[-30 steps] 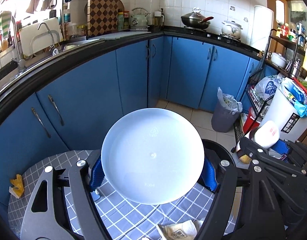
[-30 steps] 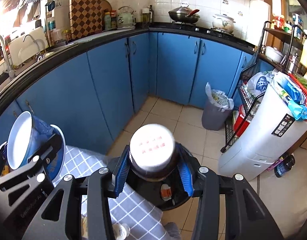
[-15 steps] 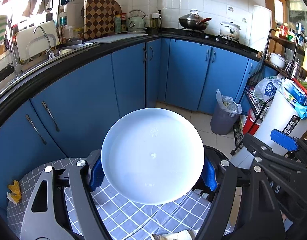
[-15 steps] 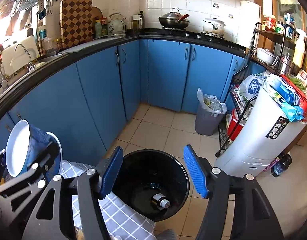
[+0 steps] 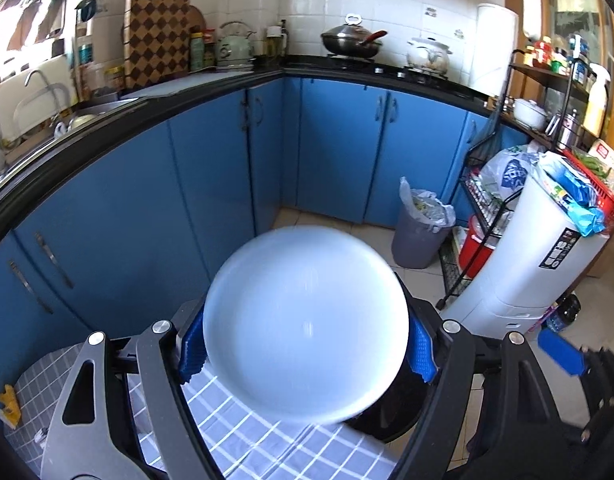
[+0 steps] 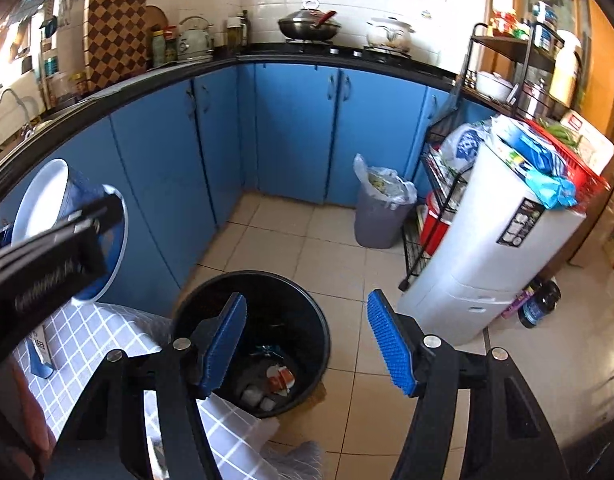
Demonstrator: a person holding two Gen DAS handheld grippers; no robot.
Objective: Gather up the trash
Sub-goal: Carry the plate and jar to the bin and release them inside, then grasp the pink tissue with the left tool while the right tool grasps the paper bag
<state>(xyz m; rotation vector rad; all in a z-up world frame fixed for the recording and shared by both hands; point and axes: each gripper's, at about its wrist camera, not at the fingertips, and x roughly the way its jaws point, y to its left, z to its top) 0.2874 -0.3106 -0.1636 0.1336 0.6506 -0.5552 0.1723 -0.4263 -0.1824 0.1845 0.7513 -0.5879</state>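
My left gripper [image 5: 307,346] is shut on a pale blue round plate [image 5: 305,324], held on edge so its face fills the middle of the left wrist view; it also shows in the right wrist view [image 6: 47,208] at the left. My right gripper [image 6: 307,340] is open and empty above a black trash bin [image 6: 311,312] on the floor beside the table. Scraps of trash [image 6: 275,378] lie at the bin's bottom. In the left wrist view the bin [image 5: 387,416] is mostly hidden behind the plate.
A table with a grey checked cloth [image 5: 243,432] is under both grippers; a yellow wrapper [image 5: 7,404] lies at its left edge. Blue cabinets [image 6: 291,128] curve around. A grey lined bin [image 6: 381,210], a wire rack and a white appliance [image 6: 491,256] stand on the right.
My right gripper opened and dropped the white-lidded jar into the black bin. Both grippers swung right and over the bin; the plate stays gripped.
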